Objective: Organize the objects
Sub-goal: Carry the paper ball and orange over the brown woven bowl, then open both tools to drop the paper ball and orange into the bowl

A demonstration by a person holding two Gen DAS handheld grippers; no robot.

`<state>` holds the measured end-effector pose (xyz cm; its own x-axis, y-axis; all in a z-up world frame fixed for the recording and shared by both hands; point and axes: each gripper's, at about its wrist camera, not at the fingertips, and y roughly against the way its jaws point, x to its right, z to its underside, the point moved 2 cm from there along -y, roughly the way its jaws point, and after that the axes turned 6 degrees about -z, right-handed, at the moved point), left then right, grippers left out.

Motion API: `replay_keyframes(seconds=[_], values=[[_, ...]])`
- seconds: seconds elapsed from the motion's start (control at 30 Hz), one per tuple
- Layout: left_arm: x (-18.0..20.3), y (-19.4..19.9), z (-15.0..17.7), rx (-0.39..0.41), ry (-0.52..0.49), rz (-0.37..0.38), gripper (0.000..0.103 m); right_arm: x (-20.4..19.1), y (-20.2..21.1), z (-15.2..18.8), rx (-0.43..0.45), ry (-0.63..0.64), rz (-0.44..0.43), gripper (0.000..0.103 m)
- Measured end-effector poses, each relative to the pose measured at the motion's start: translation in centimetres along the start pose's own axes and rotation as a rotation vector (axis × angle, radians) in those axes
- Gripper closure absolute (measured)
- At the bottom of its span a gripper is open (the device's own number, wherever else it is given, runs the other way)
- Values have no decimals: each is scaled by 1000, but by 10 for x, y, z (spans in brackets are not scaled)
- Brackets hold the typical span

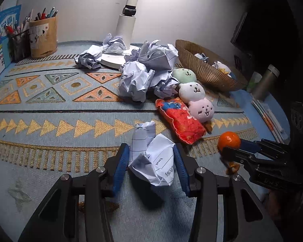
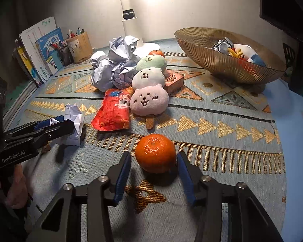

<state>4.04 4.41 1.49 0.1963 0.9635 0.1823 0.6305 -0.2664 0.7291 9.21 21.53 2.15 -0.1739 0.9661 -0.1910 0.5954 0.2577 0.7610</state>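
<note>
My left gripper (image 1: 151, 157) is shut on a crumpled paper ball (image 1: 153, 161), held just above the patterned cloth; it also shows in the right wrist view (image 2: 73, 121). My right gripper (image 2: 154, 161) is open, its blue pads either side of an orange tangerine (image 2: 155, 153) that rests on the cloth, with small gaps on both sides. The tangerine also shows in the left wrist view (image 1: 229, 141). A pile of crumpled papers (image 1: 143, 74), a three-ball plush dango (image 2: 149, 86) and a red snack packet (image 2: 113, 111) lie further back.
A ribbed golden bowl (image 2: 222, 64) at the back right holds a paper ball and a plush toy. A white lamp base (image 1: 113, 58), pen cups (image 1: 43, 36) and books (image 2: 42, 50) stand at the back. A second tangerine (image 2: 156, 52) and a small box (image 2: 174, 81) sit behind the plush.
</note>
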Motion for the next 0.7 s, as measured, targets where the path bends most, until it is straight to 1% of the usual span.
replay_keyframes(seconds=[0.07, 0.17, 0.27, 0.37, 0.43, 0.5, 0.57, 0.67, 0.7], values=[[4, 4, -3, 5, -6, 3, 61, 3, 5, -2, 18, -8, -15, 64], [20, 15, -24, 34, -20, 77, 61, 12, 20, -11, 52, -33, -33, 64], [48, 23, -69, 89, -77, 117, 61, 30, 42, -38, 120, -59, -13, 64], [79, 18, -120, 129, -95, 160, 61, 59, 63, -75, 209, -123, 34, 64], [98, 8, -150, 154, -106, 173, 61, 84, 70, -100, 251, -201, 82, 64], [114, -10, -176, 140, -96, 205, 61, 110, 73, -121, 286, -271, 109, 64], [125, -31, -195, 120, -74, 229, 61, 131, 69, -142, 300, -316, 107, 64], [134, -64, -214, 80, -38, 224, 58, 151, 55, -169, 290, -363, 75, 64], [135, -75, -217, 64, -28, 214, 55, 155, 50, -176, 289, -370, 65, 64]])
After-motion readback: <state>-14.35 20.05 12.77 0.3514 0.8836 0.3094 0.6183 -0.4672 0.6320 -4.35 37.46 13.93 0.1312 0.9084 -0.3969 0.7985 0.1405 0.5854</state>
